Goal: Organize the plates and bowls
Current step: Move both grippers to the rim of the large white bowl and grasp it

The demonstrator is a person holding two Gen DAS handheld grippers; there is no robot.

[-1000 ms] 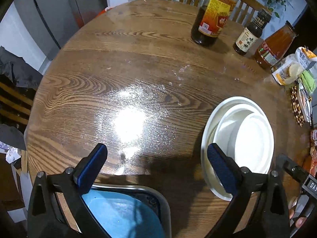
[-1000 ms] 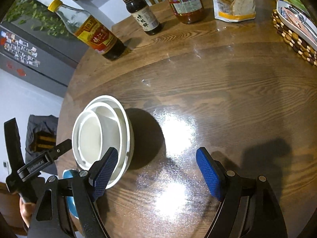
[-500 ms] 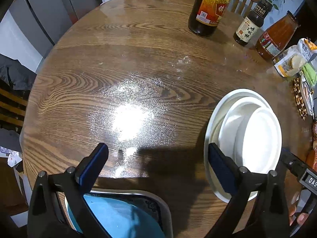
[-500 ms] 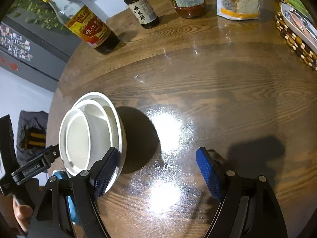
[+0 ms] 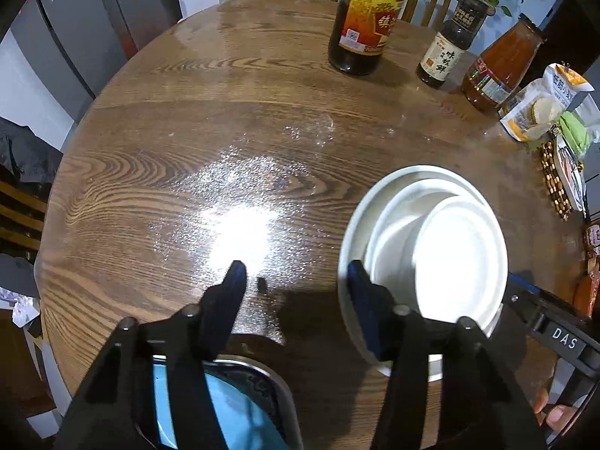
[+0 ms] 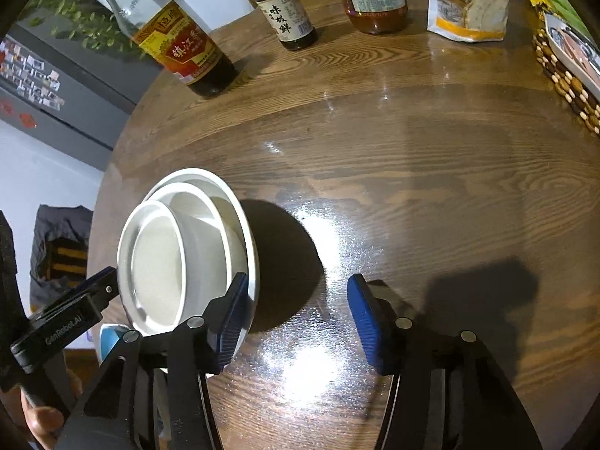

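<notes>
The left gripper [image 5: 296, 281] hovers low over the round brown wooden table [image 5: 225, 142], jaws apart and holding nothing; its right finger hangs just in front of the stack of white nested bowls [image 5: 442, 258]. The right gripper [image 6: 296, 311] is likewise spread wide and empty, with its left finger overlapping the stack of white nested bowls [image 6: 180, 251] near the table's left edge.

Only the left wrist view shows a blue plate with a silver rim [image 5: 232, 408] at the near edge, under the fingers. The right wrist view shows a yellow-capped vinegar bottle [image 6: 176, 41].

Along the far edge stand a dark soy sauce bottle [image 5: 450, 48], an orange sauce bottle [image 5: 495, 71] and a bag of biscuits [image 5: 540, 108]. A grey refrigerator [image 5: 75, 37] stands behind.
</notes>
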